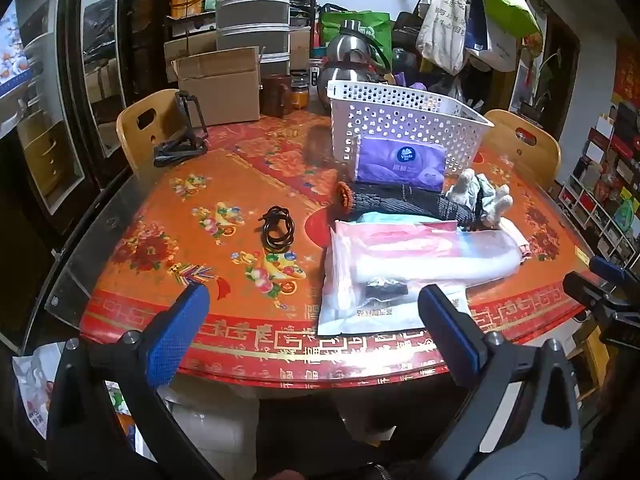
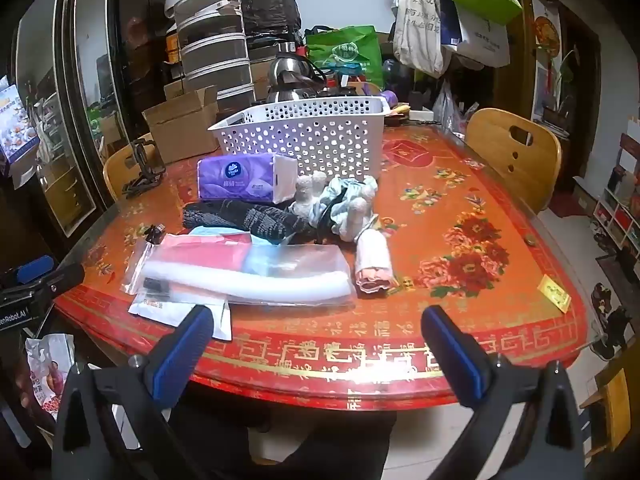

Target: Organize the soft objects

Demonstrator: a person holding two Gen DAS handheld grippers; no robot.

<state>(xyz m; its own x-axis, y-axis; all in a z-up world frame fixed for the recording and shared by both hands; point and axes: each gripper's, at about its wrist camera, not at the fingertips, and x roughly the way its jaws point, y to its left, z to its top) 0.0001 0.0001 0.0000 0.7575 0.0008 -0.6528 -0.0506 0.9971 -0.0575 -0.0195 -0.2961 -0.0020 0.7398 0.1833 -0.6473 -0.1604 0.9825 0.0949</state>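
Hovering spread and empty, both grippers, left (image 1: 314, 320) and right (image 2: 316, 340), face the soft pile (image 2: 280, 216) ahead of their fingers; the slippery plastic bag (image 2: 248, 268) nearest could slide off the table (image 2: 460, 240), missing the basket (image 2: 312, 136).

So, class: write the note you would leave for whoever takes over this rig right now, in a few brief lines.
Left tool: open, holding nothing, at the near table edge.
Right tool: open, holding nothing, at the near edge.
White basket stands at the back of the table; nothing shows inside it.
In front of it: purple tissue pack, dark knit piece, pale blue-and-white cloth bundle, rolled pink cloth, clear bagged items.
Done: nothing visibly sorted.
Left: probably move all the soft things into the basket.
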